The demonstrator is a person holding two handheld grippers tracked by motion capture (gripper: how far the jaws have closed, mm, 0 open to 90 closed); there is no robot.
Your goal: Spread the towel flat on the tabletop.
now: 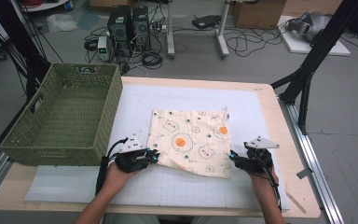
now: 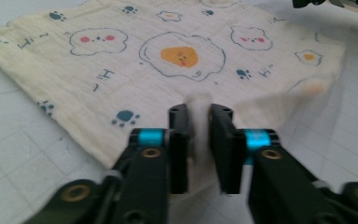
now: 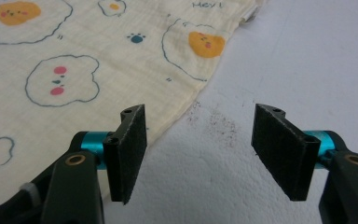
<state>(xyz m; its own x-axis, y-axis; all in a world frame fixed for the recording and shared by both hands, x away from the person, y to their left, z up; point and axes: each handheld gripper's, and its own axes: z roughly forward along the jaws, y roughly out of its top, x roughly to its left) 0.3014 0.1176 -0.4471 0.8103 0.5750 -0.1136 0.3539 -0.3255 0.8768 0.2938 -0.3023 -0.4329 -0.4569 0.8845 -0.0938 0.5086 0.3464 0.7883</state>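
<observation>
A cream cloth [image 1: 191, 137] printed with fried eggs, bears and paw prints lies spread flat on the white grid mat [image 1: 256, 116]. My left gripper [image 1: 151, 155] is at the cloth's near left corner. In the left gripper view its jaws [image 2: 199, 116] stand a narrow gap apart, with a blurred ridge of the cloth [image 2: 182, 56] rising between the pads. My right gripper [image 1: 233, 156] is at the cloth's near right corner. Its jaws [image 3: 198, 135] are open wide over bare mat, just beside the cloth's edge [image 3: 74, 70], with nothing between them.
A green woven basket [image 1: 51, 151] stands on the table's left side, close to my left hand. The mat covers most of the wooden tabletop [image 1: 286, 140]. Beyond the table, computers, cables and black stand legs sit on the floor.
</observation>
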